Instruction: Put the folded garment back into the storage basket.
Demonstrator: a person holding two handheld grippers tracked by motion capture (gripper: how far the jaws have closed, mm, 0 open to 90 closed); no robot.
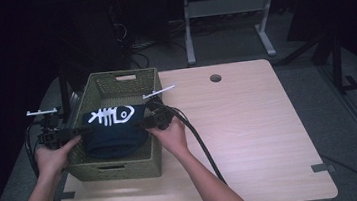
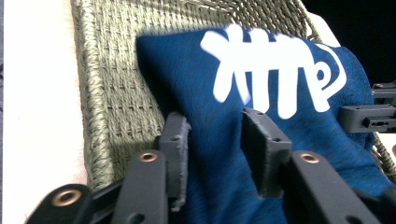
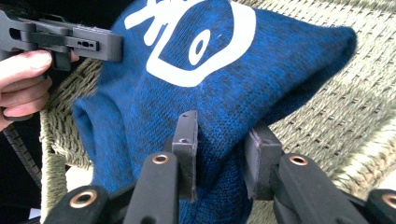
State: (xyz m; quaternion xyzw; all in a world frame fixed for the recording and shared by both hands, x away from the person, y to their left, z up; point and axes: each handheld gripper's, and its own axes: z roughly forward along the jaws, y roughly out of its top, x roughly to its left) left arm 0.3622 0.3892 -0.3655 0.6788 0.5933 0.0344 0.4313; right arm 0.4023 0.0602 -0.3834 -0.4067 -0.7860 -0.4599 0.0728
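Note:
A dark blue knitted garment (image 1: pixel 112 132) with a white fish-skeleton print hangs stretched between my two grippers, above the inside of an olive woven basket (image 1: pixel 113 77). My left gripper (image 1: pixel 77 133) is shut on the garment's left edge, with a fold of blue cloth (image 2: pixel 187 70) between its pads (image 2: pixel 215 126). On the right edge my right gripper (image 1: pixel 143 123) is shut too, its jaws (image 3: pixel 224 130) pinching the knit (image 3: pixel 280 60). The basket's weave (image 2: pixel 107 93) (image 3: pixel 350 107) lies right beneath the cloth. Each gripper view catches the opposite gripper (image 2: pixel 369 116) (image 3: pixel 70 39) at the far edge of the garment.
The basket stands at the left of a light wooden table (image 1: pixel 249 123), which has a round cable hole (image 1: pixel 215 78) near its far edge. A black cable (image 1: pixel 204 148) trails from the right gripper across the table. Dark floor and desk legs lie beyond.

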